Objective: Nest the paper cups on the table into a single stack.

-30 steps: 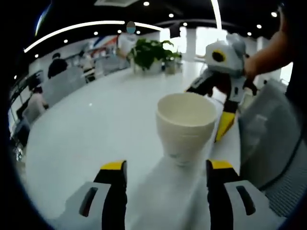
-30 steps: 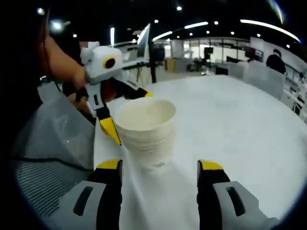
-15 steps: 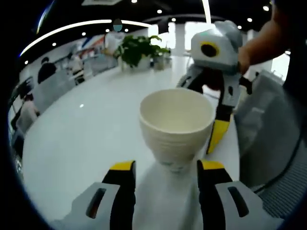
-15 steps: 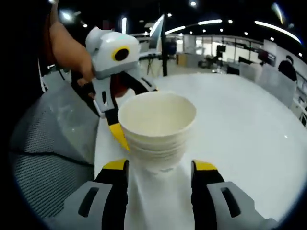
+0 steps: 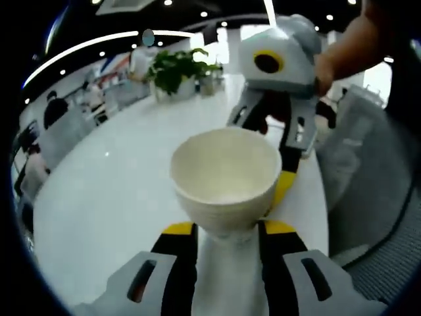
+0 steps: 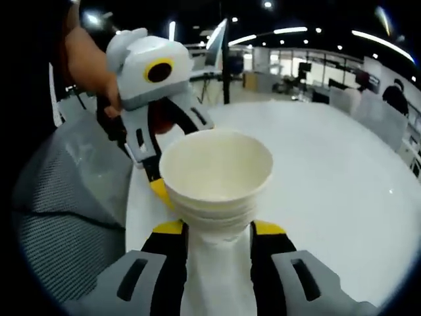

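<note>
White table (image 5: 99, 197), open-plan office behind, one potted plant (image 5: 172, 66) at the far edge. My cup stack (image 5: 225, 179) stands upright on the table near its edge, already nested. I have the left gripper (image 5: 227, 229) and right gripper (image 6: 219, 228) facing each other across it, jaws hugging the base to steady it; whether they truly pinch, I cannot tell.

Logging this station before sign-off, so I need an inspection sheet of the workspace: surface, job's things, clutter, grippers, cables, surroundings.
Surface: white table, glossy, bare around the cups.
Job's things: stack of paper cups, nested, upright near the table edge.
Clutter: nothing seen.
Grippers: left gripper and right gripper each have yellow-tipped jaws flanking the stack's base from opposite sides; contact cannot be told.
Cables: a dark cable over the mesh chair.
Surroundings: open office, potted plant, seated people, ceiling lights.
</note>
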Tool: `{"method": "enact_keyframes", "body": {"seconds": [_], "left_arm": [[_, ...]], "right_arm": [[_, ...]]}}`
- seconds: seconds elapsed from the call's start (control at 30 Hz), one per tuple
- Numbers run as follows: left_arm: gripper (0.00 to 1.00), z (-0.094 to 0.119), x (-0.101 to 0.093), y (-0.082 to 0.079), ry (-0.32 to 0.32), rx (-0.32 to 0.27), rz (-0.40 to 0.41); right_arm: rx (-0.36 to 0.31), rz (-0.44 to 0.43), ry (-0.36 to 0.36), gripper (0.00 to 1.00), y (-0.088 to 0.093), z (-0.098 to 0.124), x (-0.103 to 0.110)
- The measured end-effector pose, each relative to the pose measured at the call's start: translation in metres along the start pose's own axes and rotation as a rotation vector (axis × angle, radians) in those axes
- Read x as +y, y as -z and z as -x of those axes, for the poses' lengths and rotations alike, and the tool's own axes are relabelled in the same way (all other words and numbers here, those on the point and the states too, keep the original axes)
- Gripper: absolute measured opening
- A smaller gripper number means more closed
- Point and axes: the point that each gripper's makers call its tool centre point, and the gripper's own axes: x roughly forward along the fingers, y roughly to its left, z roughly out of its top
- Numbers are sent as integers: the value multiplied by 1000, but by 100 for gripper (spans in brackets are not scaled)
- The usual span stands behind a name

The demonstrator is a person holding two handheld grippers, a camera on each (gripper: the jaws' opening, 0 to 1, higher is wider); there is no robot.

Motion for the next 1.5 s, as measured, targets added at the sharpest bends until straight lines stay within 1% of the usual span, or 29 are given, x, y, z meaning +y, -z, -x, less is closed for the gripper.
{"method": "enact_keyframes", "body": {"seconds": [0.07, 0.1, 0.17, 0.27, 0.3, 0.33, 0.5, 0.6, 0.67, 0.73, 0.77, 0.87, 0.97, 1.07, 1.23, 1.27, 1.37, 1.5], "left_arm": [[35, 2, 6, -7, -7, -20, 11], [34, 3, 8, -8, -9, -16, 4], [34, 4, 15, -15, -15, -22, -12], [34, 3, 31, -21, -24, -26, -18], [34, 3, 38, -24, -27, -28, -8], [34, 2, 42, -26, -29, -30, -6], [34, -4, 72, -37, -37, -39, -10], [34, -12, 91, -38, -34, -32, -2], [34, -17, 100, -36, -25, -17, -2], [34, -23, 113, -35, -16, -6, 6], [34, -25, 116, -34, -12, -4, 14], [34, -32, 135, -34, -2, -9, 46], [34, -39, 149, -34, 2, -5, 52], [34, -44, 164, -36, 7, 1, 45], [34, -52, 194, -47, 13, -1, 38], [34, -54, 198, -48, 12, -1, 33], [34, -59, 210, -49, 11, 1, 26], [33, -65, 215, -48, 12, 0, 33]], "right_arm": [[-13, 10, 20, 34, -4, 2, -6], [-18, 9, 22, 34, -6, 2, -8], [-29, 8, 29, 34, -14, 4, -18], [-39, 12, 36, 34, -21, 4, -30], [-43, 20, 36, 34, -26, 4, -39], [-44, 21, 36, 34, -27, 4, -42], [-51, 35, 35, 34, -39, 0, -72], [-60, 13, 31, 34, -41, -7, -90], [-47, 5, 25, 33, -41, -14, -101], [-37, 1, 24, 33, -42, -19, -113], [-34, -1, 22, 33, -43, -21, -118], [-24, -1, 14, 33, -44, -26, -135], [-14, -15, 1, 33, -45, -32, -149], [0, -19, -1, 34, -49, -37, -163], [5, -15, 13, 34, -57, -40, -192], [5, -16, 18, 34, -59, -41, -199], [9, -15, 24, 33, -60, -44, -210], [23, -15, 25, 34, -57, -48, -220]]}}
